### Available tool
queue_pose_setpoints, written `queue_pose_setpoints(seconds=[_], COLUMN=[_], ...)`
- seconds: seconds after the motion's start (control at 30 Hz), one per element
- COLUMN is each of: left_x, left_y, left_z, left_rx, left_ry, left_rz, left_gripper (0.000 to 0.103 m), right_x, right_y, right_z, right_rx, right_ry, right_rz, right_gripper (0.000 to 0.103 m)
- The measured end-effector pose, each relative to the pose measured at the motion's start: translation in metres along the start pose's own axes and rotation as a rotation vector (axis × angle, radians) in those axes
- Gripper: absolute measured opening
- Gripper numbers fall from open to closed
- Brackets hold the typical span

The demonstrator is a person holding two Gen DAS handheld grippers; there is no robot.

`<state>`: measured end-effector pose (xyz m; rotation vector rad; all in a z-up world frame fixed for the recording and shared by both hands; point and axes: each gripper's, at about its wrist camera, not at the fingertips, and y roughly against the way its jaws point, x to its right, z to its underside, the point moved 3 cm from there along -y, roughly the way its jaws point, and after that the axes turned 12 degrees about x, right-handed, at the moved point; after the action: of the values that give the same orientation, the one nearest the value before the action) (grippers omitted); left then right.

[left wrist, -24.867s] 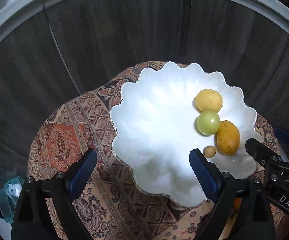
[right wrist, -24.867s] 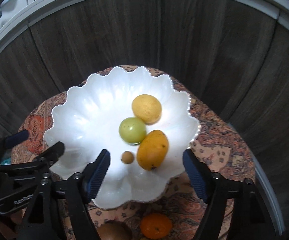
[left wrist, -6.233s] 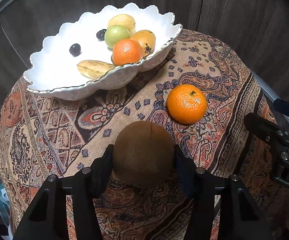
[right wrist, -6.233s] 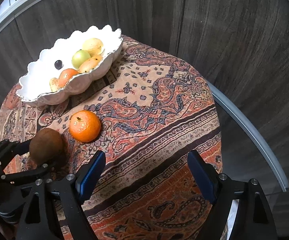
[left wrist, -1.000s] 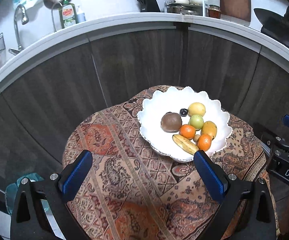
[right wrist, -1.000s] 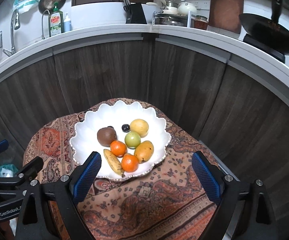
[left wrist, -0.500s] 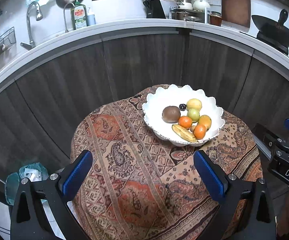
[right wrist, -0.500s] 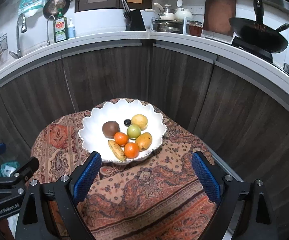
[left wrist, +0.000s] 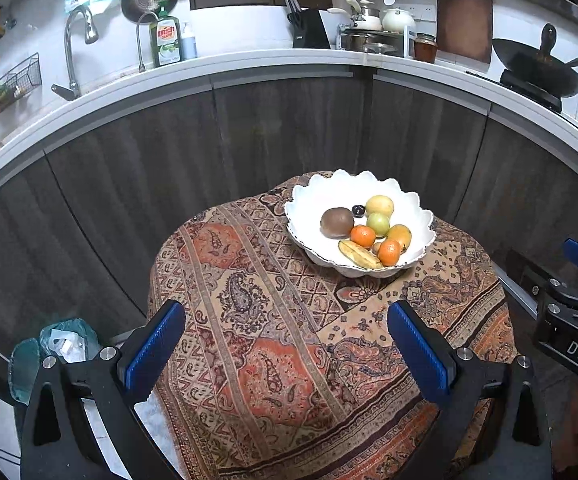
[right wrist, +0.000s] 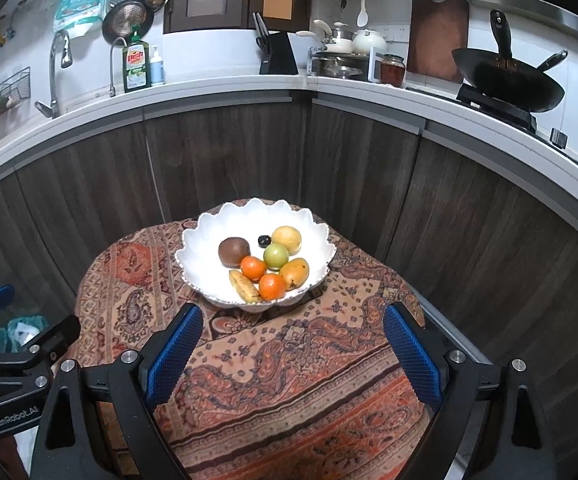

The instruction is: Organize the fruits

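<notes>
A white scalloped bowl (left wrist: 305, 200) (right wrist: 209, 236) stands at the far side of a small round table under a patterned cloth (left wrist: 289, 340) (right wrist: 289, 360). In the bowl lie a brown kiwi (left wrist: 336, 222) (right wrist: 233, 251), two oranges (left wrist: 363, 236) (right wrist: 253, 267), a banana (left wrist: 359, 255) (right wrist: 244, 286), a green fruit (left wrist: 378, 224) (right wrist: 276, 256), a yellow fruit (left wrist: 379, 205) (right wrist: 286, 239), a mango (left wrist: 400, 237) (right wrist: 294, 273) and a dark plum (left wrist: 358, 211) (right wrist: 264, 241). My left gripper (left wrist: 287, 350) is open and empty, well back from the bowl. My right gripper (right wrist: 291, 350) is open and empty, also back and above the cloth.
Dark wood cabinet fronts (left wrist: 249, 132) curve behind the table under a white counter (right wrist: 225, 96) with a tap, dish soap (right wrist: 136, 65), knife block and wok (right wrist: 507, 80). A teal bag (left wrist: 61, 344) lies on the floor at the left.
Both grippers have pulled back and up from the bowl, so the bowl looks smaller and more of the kitchen counter shows. Both stay open. The fruits have not moved.
</notes>
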<state>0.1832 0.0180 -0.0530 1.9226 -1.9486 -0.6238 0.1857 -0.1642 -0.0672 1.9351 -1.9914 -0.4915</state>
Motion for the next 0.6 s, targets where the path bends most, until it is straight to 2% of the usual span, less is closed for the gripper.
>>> queue_pose_setpoints(seconds=[0.6], left_x=[0.004], left_y=[0.014], left_z=[-0.003], left_rx=[0.018], left_ry=[0.002], left_rz=[0.004], left_gripper=[0.103], right_x=[0.004], right_y=[0.010], right_z=[0.000], right_rx=[0.012], right_ry=[-0.010], right_rz=[-0.006], right_gripper=[0.092])
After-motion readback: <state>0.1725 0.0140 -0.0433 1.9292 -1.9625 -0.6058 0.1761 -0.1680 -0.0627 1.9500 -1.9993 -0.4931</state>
